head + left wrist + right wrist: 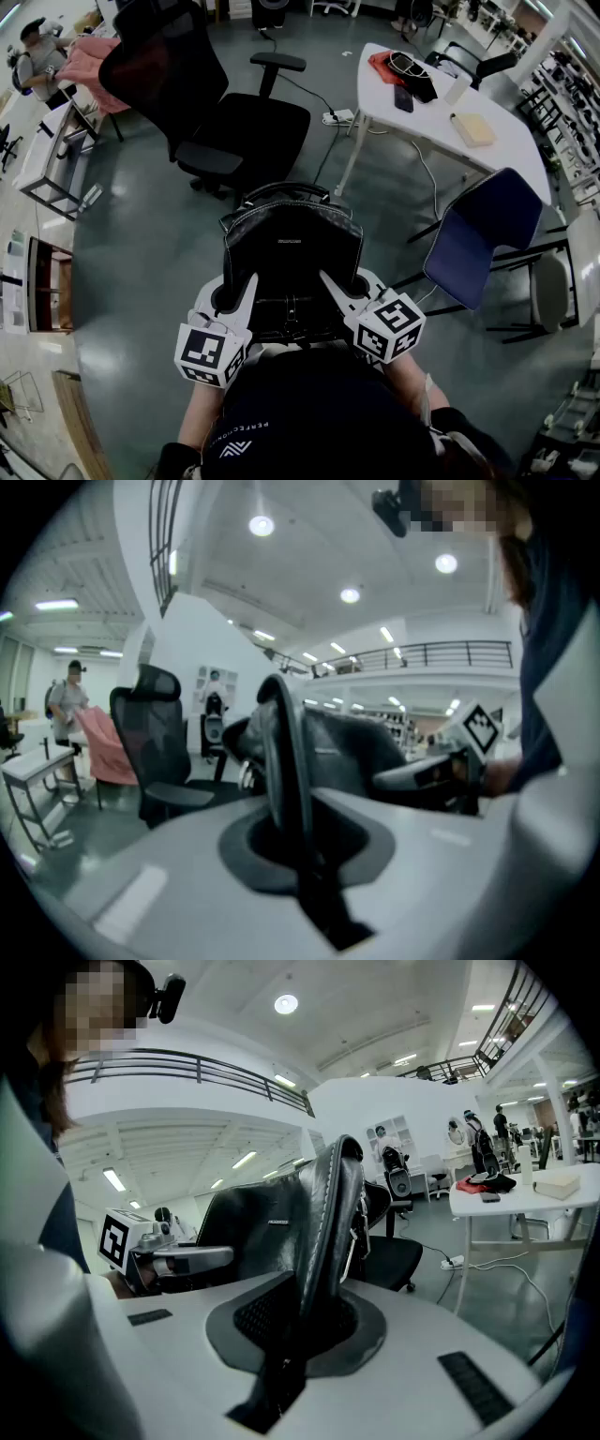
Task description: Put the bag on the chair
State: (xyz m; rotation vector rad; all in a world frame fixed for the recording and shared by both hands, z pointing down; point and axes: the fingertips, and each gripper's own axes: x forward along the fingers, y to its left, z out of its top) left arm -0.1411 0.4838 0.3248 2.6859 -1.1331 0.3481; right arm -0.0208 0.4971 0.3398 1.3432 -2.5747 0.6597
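Observation:
I hold a black leather bag (291,248) up in front of me, between both grippers. My left gripper (246,283) is shut on the bag's left edge, seen in the left gripper view as a dark curved band (284,752) running into the closed jaws (298,850). On the bag's right edge (326,1222) my right gripper (328,279) is shut as well, its jaws (295,1321) pinching the stitched leather. A black office chair (234,122) stands just beyond the bag, its seat facing me; the chair (155,747) also shows in the left gripper view, and its seat (392,1252) behind the bag in the right gripper view.
A blue chair (478,234) stands to my right beside a white table (506,155) that carries a book and dark items. A power strip (337,117) with its cable lies on the floor past the office chair. A white cart (47,150) and a person by a pink cloth (89,61) are far left.

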